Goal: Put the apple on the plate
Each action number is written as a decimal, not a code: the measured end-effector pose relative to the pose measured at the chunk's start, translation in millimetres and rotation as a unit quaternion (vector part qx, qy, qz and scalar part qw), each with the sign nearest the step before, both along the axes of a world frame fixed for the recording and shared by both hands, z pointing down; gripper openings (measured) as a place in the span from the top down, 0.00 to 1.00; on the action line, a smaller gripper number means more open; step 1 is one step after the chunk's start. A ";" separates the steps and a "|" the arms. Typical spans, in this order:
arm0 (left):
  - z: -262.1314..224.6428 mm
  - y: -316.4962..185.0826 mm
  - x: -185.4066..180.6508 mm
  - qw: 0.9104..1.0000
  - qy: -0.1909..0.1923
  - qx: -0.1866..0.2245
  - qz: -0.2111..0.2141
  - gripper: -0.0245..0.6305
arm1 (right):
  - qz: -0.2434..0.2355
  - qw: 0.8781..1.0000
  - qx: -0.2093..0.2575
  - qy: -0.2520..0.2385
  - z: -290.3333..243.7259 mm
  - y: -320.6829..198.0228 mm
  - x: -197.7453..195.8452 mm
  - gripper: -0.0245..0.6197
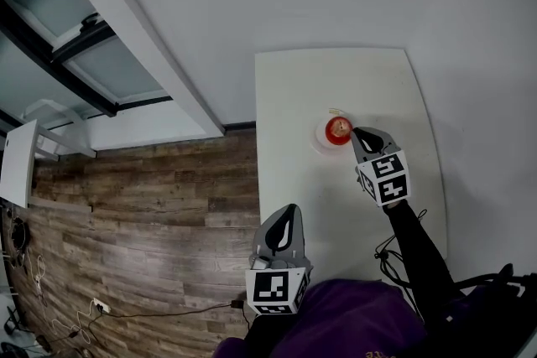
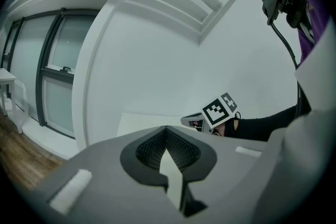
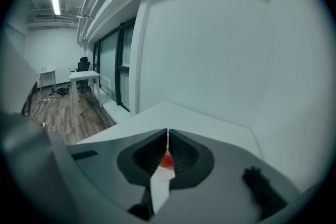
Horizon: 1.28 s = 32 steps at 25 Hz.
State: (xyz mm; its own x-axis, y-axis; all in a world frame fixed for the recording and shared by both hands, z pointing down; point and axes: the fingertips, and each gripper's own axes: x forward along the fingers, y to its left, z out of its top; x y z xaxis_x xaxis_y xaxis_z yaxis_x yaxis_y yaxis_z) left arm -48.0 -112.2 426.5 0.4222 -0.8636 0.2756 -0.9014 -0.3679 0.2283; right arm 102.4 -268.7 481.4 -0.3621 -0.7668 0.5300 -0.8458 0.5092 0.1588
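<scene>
A red apple point(image 1: 338, 128) sits on a small white plate point(image 1: 321, 138) near the middle of the white table point(image 1: 294, 96). My right gripper point(image 1: 356, 131) lies just right of the apple, its tips at the plate's rim. Its jaws are shut. In the right gripper view point(image 3: 167, 131) only a red sliver of the apple point(image 3: 166, 161) shows through the slit between the jaws. My left gripper point(image 1: 290, 209) hovers at the table's near left edge, far from the plate, and is shut with nothing in it point(image 2: 167, 127).
Black cables point(image 1: 390, 251) lie on the table's near right part by the person's dark sleeve point(image 1: 419, 251). A wood floor point(image 1: 143, 214) and a glazed wall are to the left. Another white desk point(image 1: 17, 163) stands at the far left.
</scene>
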 end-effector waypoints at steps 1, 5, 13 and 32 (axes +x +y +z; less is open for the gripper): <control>-0.8 0.5 0.2 1.000 0.000 0.003 0.000 0.95 | 0.001 1.000 0.002 -0.004 -2.5 4.7 0.0 0.94; -4.2 4.6 -0.8 1.000 0.000 0.010 0.001 0.95 | 0.011 1.000 0.015 -0.022 -17.1 24.7 -0.8 0.94; -13.2 12.0 0.9 1.000 -0.002 0.022 0.002 0.95 | 0.028 0.997 0.059 -0.050 -56.4 60.6 0.7 0.95; -31.2 34.0 14.8 0.999 -0.009 0.049 0.001 0.95 | 0.065 0.990 0.096 -0.085 -86.2 116.7 29.9 0.95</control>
